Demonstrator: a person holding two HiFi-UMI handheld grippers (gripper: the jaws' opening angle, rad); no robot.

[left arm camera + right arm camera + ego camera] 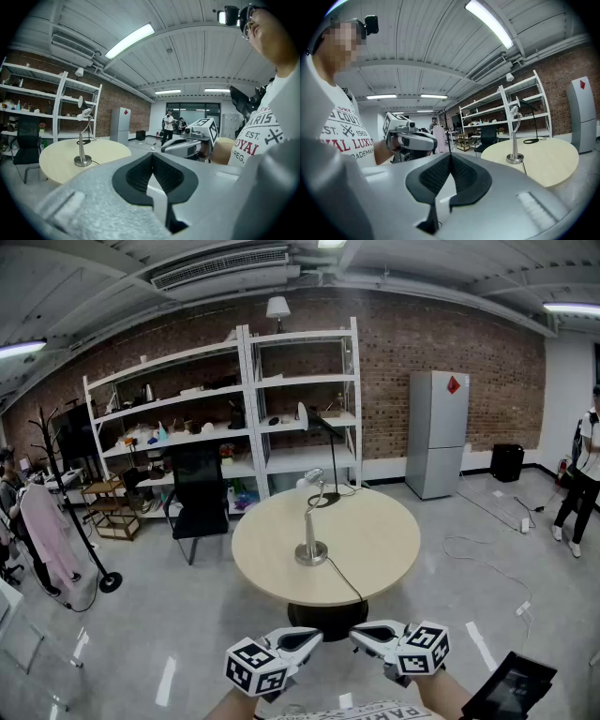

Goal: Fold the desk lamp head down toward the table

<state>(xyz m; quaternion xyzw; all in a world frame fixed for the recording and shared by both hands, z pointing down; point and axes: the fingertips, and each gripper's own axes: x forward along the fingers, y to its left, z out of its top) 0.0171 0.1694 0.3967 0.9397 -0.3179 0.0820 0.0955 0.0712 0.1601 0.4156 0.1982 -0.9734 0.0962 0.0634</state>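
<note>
While both hands sit low in front of the person's chest, the left gripper point(314, 637) and right gripper point(358, 635) point forward and slightly inward, tips near each other, roughly level. Marker cubes ride on the outside of each. Left gripper view: jaws pressed together, pads meeting, nothing between them. Right gripper view: same, jaws together and empty. Each gripper view catches the other gripper off to the side, held in a bare forearm.

Desk lamp point(310, 526) stands on the round table point(384, 540), near the middle, a bit toward the left. Round silver base flat on the top, stem upright, head up high and angled over. Both grippers are well apart from it, short of the table's near edge. A thin black cable point(343, 578) runs from the lamp base over the near edge.

Behind the lamp, at the far edge of the table, sits a black ring base point(324, 500) with a thin dark arm rising from it. A black chair point(199, 495) stands left of the table. White shelving point(251, 395) lines the brick wall, a grey fridge point(437, 432) to its right. A coat stand point(58, 486) stands far left. Loose cables cross the floor on the right. Nothing stands between the grippers and the lamp but open floor and tabletop.
</note>
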